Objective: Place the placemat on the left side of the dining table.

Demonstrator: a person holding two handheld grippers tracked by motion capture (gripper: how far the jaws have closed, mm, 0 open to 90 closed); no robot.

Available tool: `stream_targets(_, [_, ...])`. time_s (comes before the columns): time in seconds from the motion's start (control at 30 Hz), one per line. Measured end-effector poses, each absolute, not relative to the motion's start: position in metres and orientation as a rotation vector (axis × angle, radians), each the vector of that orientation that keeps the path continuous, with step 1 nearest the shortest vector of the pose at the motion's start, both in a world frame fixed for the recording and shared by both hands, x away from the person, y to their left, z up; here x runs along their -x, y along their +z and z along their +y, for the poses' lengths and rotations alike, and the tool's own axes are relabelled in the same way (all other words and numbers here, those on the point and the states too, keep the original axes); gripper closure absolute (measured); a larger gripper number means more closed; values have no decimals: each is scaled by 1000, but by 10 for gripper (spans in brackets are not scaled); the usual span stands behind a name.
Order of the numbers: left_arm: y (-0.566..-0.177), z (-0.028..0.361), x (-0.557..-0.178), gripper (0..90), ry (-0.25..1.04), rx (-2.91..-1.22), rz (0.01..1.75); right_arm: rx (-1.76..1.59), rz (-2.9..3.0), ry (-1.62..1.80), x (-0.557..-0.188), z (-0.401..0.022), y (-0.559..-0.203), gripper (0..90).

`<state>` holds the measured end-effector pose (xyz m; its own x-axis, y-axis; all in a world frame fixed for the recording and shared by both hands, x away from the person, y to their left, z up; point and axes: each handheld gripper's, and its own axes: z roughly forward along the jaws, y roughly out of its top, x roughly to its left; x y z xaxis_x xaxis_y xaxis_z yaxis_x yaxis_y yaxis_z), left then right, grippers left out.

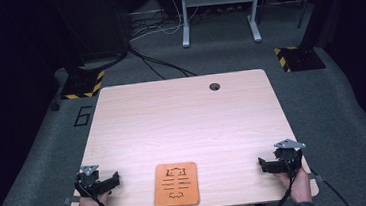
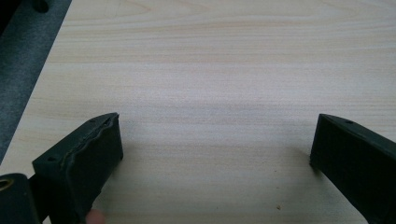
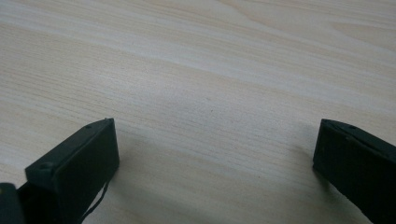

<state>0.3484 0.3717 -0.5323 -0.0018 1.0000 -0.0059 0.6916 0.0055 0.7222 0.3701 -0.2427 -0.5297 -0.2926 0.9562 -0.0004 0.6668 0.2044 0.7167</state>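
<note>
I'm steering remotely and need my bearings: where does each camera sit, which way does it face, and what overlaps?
High view: above the person's side, looking forward and down on the table and board; both hands, left hand-held gripper and right hand-held gripper show.
Left gripper view: rides that gripper, looking along its open jaws at bare tabletop and the table's edge.
Right gripper view: rides the right gripper, open jaws over tabletop.
Shared: the pale wood tabletop.

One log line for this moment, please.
left tongs: open, empty | right tongs: open, empty | orange board: between them, untouched
</note>
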Motion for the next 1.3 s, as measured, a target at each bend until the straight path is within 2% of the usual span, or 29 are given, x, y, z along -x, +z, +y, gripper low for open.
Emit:
stream_targets(0.6, [-532,371,-349,9,736,-1750,1750,-1525,2023,835,-370,-239,-528,0])
stream_targets(1.3, [-532,370,-349,10,732,-1749,1746,-1545,2054,1046,-350,-215,-508,0])
